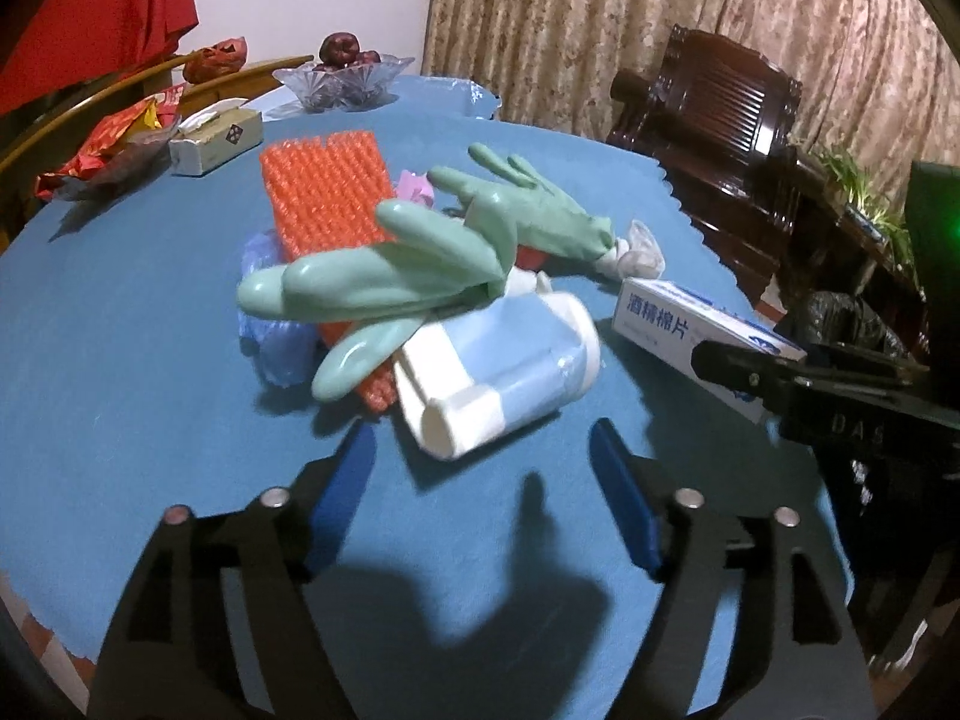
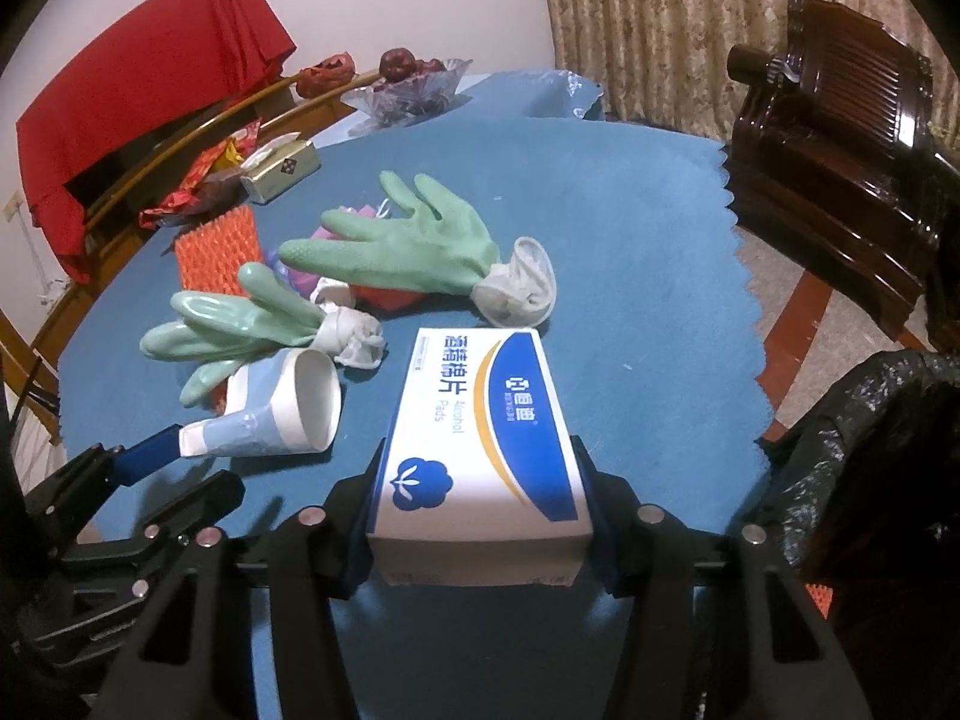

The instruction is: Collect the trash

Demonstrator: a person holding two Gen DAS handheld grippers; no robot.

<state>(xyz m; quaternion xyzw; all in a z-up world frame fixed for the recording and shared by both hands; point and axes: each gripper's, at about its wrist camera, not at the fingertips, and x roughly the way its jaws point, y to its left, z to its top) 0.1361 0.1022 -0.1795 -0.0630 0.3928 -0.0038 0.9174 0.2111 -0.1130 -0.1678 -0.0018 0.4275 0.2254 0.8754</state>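
A pile of trash lies on the blue tablecloth (image 1: 150, 330): two green rubber gloves (image 1: 384, 276) (image 2: 414, 246), an orange foam net (image 1: 327, 192) and a crushed white and pale blue paper cup (image 1: 504, 360) (image 2: 282, 414) on its side. My left gripper (image 1: 480, 480) is open, with the cup's near end just between its fingertips and neither pad pressing on it. One of its blue pads (image 2: 150, 456) shows beside the cup's flattened end. My right gripper (image 2: 480, 480) is shut on a white and blue box of alcohol pads (image 2: 480, 438) (image 1: 702, 324), right of the pile.
At the table's far side stand a glass bowl of red fruit (image 1: 345, 78), a tissue box (image 1: 216, 138) and red snack wrappers (image 1: 108, 144). A dark wooden chair (image 2: 840, 138) is beyond the right edge. A black bin bag (image 2: 870, 450) hangs open at the near right.
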